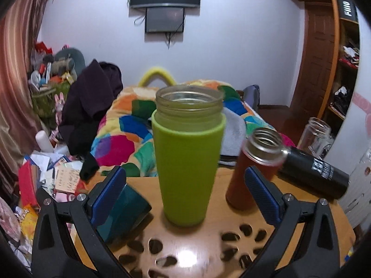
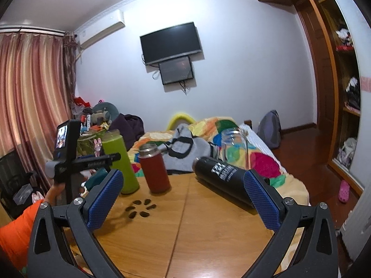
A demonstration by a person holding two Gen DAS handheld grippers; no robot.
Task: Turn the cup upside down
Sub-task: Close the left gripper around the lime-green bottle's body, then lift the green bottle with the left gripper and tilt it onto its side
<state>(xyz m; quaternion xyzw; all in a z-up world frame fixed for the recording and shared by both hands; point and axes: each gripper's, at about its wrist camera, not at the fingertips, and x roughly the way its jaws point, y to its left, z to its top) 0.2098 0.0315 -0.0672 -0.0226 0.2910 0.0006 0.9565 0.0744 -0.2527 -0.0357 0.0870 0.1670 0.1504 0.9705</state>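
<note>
A green-sleeved glass cup stands upright, mouth up, on the wooden table, straight ahead of my open left gripper; its fingers flank the cup without touching it. In the right wrist view the same green cup stands at the table's far left, with the left gripper beside it. My right gripper is open and empty over the table, away from the cups.
A red flask stands upright right of the green cup. A black bottle lies on its side; a clear glass jar stands behind it. A dark teal cup lies at left. A bed lies beyond the table.
</note>
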